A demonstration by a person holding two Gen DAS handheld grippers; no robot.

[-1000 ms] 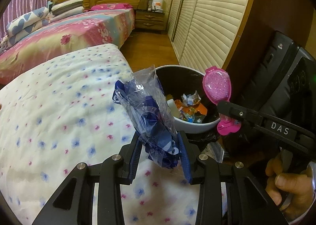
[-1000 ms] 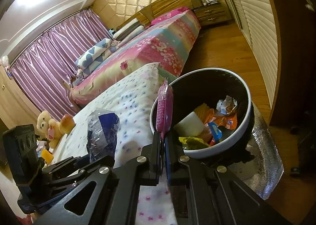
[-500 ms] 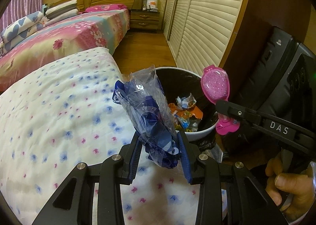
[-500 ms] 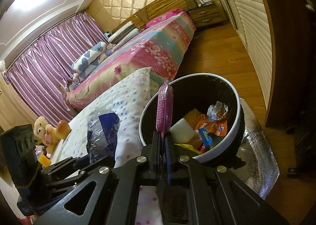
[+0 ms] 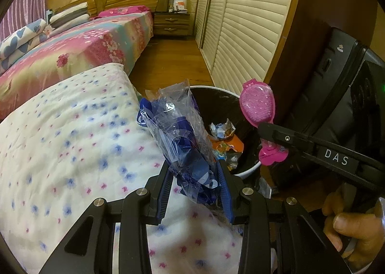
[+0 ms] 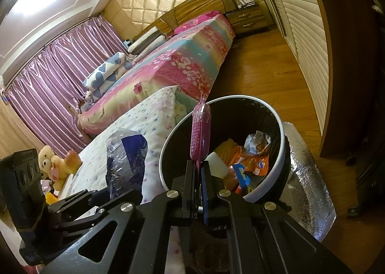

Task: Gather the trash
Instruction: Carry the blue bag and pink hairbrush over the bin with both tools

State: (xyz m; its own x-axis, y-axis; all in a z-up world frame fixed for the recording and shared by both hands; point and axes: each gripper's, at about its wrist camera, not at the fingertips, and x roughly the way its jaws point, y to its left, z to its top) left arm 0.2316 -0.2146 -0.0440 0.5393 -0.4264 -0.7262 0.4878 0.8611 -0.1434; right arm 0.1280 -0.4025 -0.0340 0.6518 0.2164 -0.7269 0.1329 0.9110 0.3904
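Observation:
My left gripper is shut on a crumpled clear and blue plastic bag, held above the flowered quilt just left of the trash bin. The bag also shows in the right wrist view. My right gripper is shut on a pink blister package, held upright over the near left rim of the bin. In the left wrist view the pink package sits right of the bin. The bin holds several wrappers.
A white quilt with blue and pink flowers lies left of the bin. A bed with pink bedding, a wooden floor, a slatted wardrobe, a shiny silver mat under the bin and a teddy bear are around.
Both grippers have moved a little closer to the bin with their loads; the bin looks larger and nearer in the right wrist view. Both grips are unchanged.

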